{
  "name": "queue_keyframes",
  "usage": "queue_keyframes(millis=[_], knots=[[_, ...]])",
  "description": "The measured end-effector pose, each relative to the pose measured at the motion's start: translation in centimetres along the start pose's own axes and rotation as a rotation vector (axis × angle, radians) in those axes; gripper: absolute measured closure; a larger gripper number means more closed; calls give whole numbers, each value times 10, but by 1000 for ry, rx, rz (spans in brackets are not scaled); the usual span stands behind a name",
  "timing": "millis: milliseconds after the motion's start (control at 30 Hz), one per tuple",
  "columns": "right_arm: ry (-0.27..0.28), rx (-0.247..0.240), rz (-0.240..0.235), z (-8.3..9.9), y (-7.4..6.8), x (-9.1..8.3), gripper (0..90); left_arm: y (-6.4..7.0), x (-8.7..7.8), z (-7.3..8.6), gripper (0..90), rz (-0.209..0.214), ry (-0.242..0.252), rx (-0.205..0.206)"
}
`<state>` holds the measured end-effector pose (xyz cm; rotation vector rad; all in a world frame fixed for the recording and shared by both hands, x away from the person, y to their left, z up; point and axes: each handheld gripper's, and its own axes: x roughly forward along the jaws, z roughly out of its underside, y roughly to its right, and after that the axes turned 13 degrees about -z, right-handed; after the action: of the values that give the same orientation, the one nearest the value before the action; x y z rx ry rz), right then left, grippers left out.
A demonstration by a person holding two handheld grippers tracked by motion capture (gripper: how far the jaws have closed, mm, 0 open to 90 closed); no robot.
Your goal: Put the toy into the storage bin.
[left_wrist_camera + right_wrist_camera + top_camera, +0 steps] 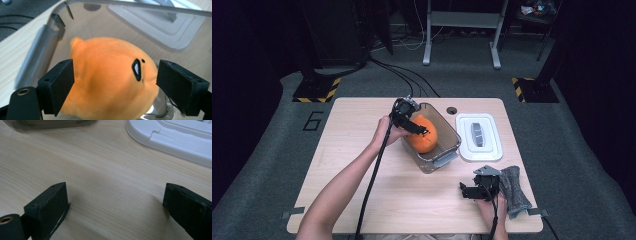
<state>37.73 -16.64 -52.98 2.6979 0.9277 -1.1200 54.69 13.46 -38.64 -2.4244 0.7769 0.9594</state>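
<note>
A: Orange plush toy (110, 82), soft, rounded, fuzzy fabric with a small stitched black-and-white mark, sits inside the clear smoky plastic bin (448, 156) mid-surface. Your left claw (419, 129) is over it, toy dead ahead between the jaws.

B: Jaw state?

A: Left gripper view: jaws stand on either side of the plush. Left pad looks touching the fabric, the right pad has a sliver of gap. So partly spread around it, can't tell if it's actually squeezing.

B: Long axis?

A: Runs roughly across the jaw gap, small nub end away toward the bin's far wall. Your left hand is far nearer; the right one is well apart.

B: Right claw?

A: Right claw (472, 191) is parked low on the pale wood surface (362, 165), jaws wide, nothing between them. Grey fuzzy cloth (514, 187) just beside it. White hard plastic lid (478, 136), rectangular, lies flat beside the bin.
</note>
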Motion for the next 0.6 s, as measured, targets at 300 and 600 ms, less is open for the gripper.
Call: queue_keyframes(millis=[300, 600], knots=[[-7, -4, -8, 0, 1, 0, 50, -6, -29, 11, 102, -5, 73, -16], [-6, -4, -6, 0, 1, -1, 50, -16, -55, 32, 92, -33, 134, -43]])
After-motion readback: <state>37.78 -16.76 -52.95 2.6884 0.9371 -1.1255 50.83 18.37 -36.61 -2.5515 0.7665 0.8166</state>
